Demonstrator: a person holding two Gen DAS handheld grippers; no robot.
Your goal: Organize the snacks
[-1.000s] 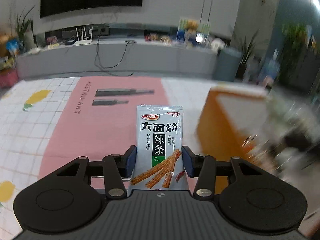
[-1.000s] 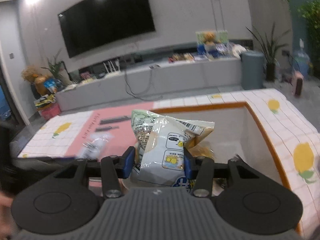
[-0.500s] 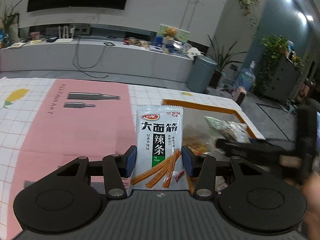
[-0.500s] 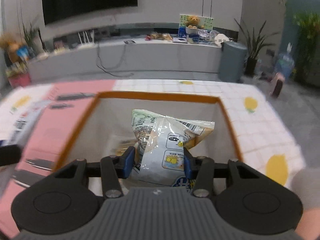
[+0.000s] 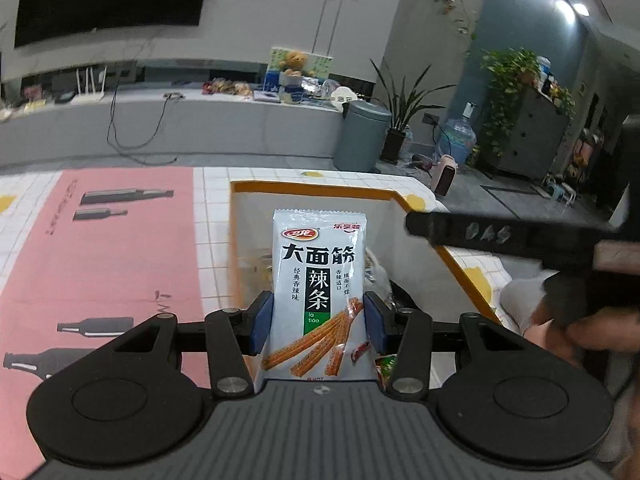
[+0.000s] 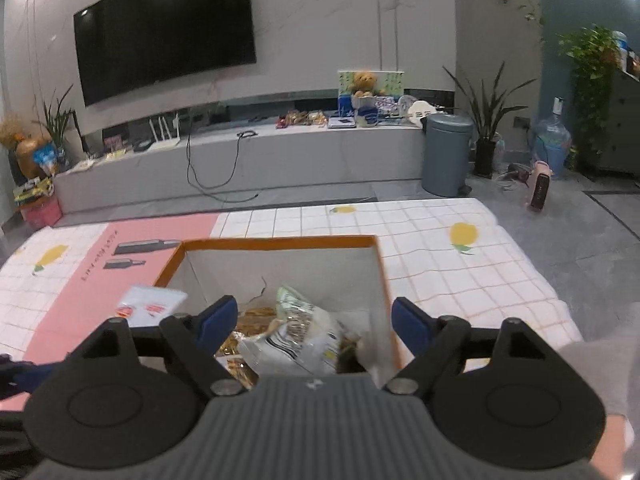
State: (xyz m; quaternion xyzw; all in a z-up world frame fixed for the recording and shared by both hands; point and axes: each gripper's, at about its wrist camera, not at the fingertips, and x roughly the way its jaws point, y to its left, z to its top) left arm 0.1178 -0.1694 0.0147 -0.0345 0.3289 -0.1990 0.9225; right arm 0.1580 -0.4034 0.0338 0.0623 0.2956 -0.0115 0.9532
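My left gripper (image 5: 319, 322) is shut on a silver spicy-strip snack packet (image 5: 318, 292), held upright just over the near left part of the orange-rimmed white box (image 5: 312, 191). My right gripper (image 6: 318, 318) is open and empty above the same box (image 6: 280, 243). A white and green snack bag (image 6: 298, 336) lies inside the box on several golden packets (image 6: 240, 344). The silver packet's top also shows in the right wrist view (image 6: 150, 305), at the box's left edge. The right gripper shows in the left wrist view as a dark bar (image 5: 500, 236) over the box's right side.
The box stands on a white checked tablecloth with lemon prints (image 6: 460, 256) and a pink mat with bottle prints (image 5: 104, 264) to its left. Beyond the table are a grey low cabinet (image 6: 280, 160), a grey bin (image 6: 446, 154) and plants.
My right gripper has opened and let the white and green bag drop into the box. My left gripper has carried the silver packet rightward over the box.
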